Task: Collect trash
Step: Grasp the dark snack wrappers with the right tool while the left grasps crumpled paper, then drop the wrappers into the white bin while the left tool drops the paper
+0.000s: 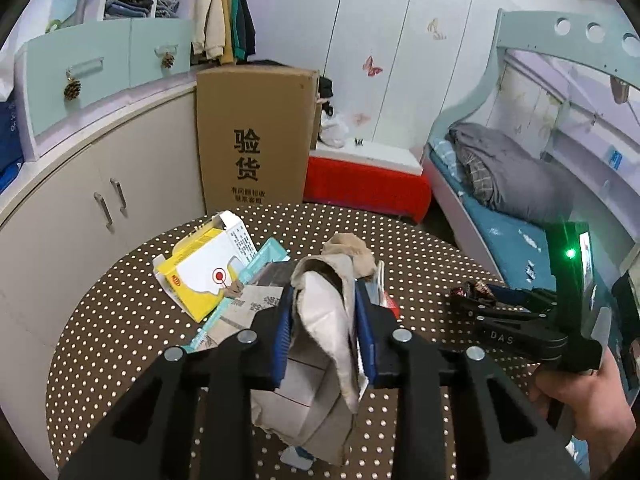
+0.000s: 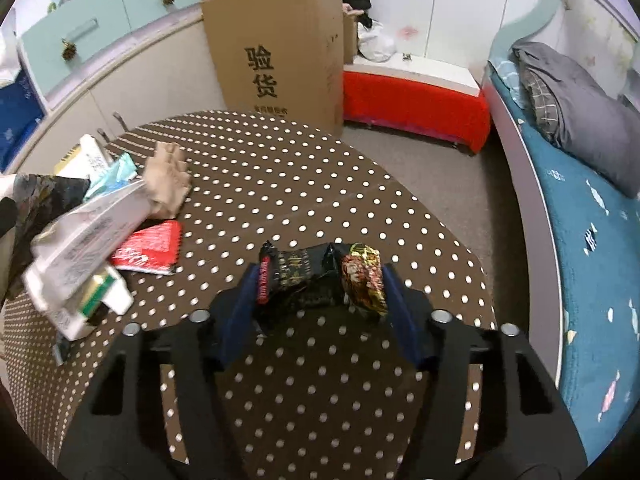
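The left tool (image 1: 324,312) is clamped on a bundle of trash (image 1: 320,320): a crumpled beige paper bag wrapped around white paper and a small white box, hanging limp and creased between the blue pads (image 1: 282,332) above the near left part of the worktop (image 1: 400,248). The right tool (image 2: 320,300) has its pads either side of a snack wrapper (image 2: 320,280), a black foil packet with a red end and a gold-and-red crumpled end, and looks closed on it, held near the worktop's right edge. To do this step well, I would keep both grips firm and carry the loads level, since the bag's loose flap could let the box slide out, and the slick foil could slip if the squeeze eases. More trash waits towards the worktop's far left: a yellow and white box (image 1: 204,276), a teal packet (image 1: 264,258), a red wrapper (image 2: 150,246) and a beige glove (image 2: 166,182). I see no bin in either view, so where to drop things is unclear.
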Available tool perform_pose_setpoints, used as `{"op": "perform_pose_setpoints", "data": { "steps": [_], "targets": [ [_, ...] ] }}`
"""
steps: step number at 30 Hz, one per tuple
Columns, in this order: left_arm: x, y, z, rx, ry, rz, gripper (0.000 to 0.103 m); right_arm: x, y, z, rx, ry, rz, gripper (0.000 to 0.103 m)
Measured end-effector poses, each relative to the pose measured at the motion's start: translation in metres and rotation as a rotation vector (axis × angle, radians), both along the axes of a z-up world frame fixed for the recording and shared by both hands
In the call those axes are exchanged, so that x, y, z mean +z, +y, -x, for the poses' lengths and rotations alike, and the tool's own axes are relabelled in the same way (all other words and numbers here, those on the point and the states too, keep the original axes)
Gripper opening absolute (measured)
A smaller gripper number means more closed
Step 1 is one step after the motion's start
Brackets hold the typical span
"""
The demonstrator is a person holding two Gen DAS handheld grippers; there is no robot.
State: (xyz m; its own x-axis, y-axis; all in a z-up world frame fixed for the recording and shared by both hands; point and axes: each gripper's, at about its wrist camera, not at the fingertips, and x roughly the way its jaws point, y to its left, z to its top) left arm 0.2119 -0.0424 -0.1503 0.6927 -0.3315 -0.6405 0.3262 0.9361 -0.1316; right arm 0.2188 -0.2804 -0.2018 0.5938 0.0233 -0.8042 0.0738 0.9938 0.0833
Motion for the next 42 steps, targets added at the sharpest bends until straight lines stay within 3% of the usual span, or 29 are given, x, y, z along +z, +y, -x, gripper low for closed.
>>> {"op": "perform_pose_setpoints", "data": {
  "steps": [15,26,32,37,42],
  "targets": [
    [0.03,0.025,0.058,-0.007,-0.091,0.048,0.027,0.01,-0.01,0.057,0.036,-0.048,-0.114,0.04],
    [0.064,0.018,0.092,-0.056,-0.174,0.092,0.027,0.026,-0.019,0.079,0.047,-0.118,-0.179,0.039],
    [0.083,-0.016,0.106,-0.16,-0.185,0.153,0.027,0.058,-0.047,0.107,0.002,-0.207,-0.233,0.039],
    [0.093,-0.07,0.114,-0.282,-0.172,0.195,0.027,0.088,-0.098,0.14,-0.085,-0.284,-0.253,0.039],
    [0.086,-0.148,0.12,-0.432,-0.097,0.247,0.027,0.084,-0.16,0.174,-0.23,-0.29,-0.254,0.039]
  ]
}}
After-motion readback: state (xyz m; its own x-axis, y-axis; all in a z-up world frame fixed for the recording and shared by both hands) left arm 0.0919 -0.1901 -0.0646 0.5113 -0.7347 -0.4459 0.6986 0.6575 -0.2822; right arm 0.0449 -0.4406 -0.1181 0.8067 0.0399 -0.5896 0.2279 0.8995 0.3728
